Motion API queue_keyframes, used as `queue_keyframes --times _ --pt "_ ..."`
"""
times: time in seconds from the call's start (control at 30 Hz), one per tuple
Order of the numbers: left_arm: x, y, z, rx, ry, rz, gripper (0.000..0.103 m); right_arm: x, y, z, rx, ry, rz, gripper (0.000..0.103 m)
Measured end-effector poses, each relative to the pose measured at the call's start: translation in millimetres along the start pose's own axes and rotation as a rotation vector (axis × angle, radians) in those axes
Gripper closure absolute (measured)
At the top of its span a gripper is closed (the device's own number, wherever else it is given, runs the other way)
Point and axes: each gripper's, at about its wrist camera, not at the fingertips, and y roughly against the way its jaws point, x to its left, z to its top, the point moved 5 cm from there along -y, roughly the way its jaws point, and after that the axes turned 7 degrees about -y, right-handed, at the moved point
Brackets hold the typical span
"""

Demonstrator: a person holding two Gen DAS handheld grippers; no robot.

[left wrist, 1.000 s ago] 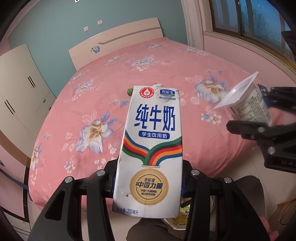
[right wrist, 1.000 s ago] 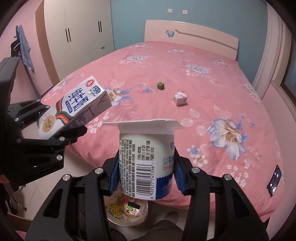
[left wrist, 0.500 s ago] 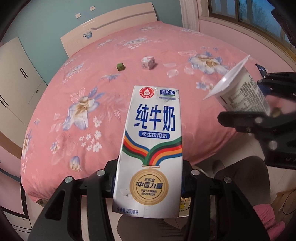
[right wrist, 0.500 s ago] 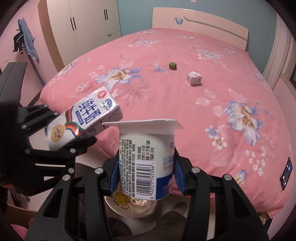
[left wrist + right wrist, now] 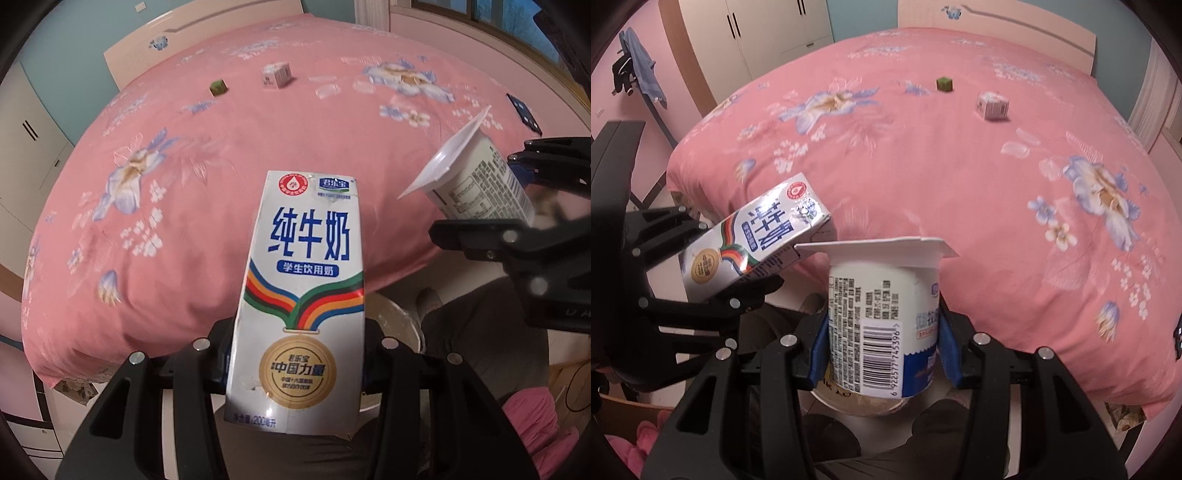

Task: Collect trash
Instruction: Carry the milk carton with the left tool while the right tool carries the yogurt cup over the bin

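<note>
My left gripper (image 5: 295,354) is shut on a white milk carton (image 5: 301,291) with blue lettering and a gold medal print, held upright between the pads. My right gripper (image 5: 882,347) is shut on a white yogurt cup (image 5: 882,325) with a barcode and a flared rim. Each view shows the other hand's load: the yogurt cup (image 5: 476,181) at the right, the milk carton (image 5: 750,247) at the left. Both hang off the foot of the pink bed, over a round pale bin (image 5: 849,408) on the floor, mostly hidden by the cup.
A pink floral bedspread (image 5: 229,155) fills the background. On it lie a small white box (image 5: 991,106), a green cube (image 5: 944,84) and a dark phone (image 5: 524,112) near the right edge. White wardrobes (image 5: 764,29) stand left. A person's dark trouser leg (image 5: 480,332) is below.
Both grippers have sunk toward the floor and tipped further down, so the bed has slid up in both views. The bin rim now shows beside the carton. Both grips are unchanged.
</note>
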Motion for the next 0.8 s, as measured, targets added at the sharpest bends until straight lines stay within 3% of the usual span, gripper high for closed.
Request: queue_keyframes --times 0.13,0.27,0.8 --pt "-4.7 -11.5 -10.4 0.011 -0.019 0.019 0.054 1.2 -14.9 -17.7 0.039 0.004 0.004 0.053" --pt "-12.7 -27.7 -22.5 0.043 -0.011 -0.041 0.054 3.3 -32.2 -37.6 0.081 0.009 0.008 0.053" --pt "-38.9 -103.3 -73.2 0.190 -0.003 -0.125 0.054 2.2 -115.0 -98.2 0.264 -0.029 0.046 0.053"
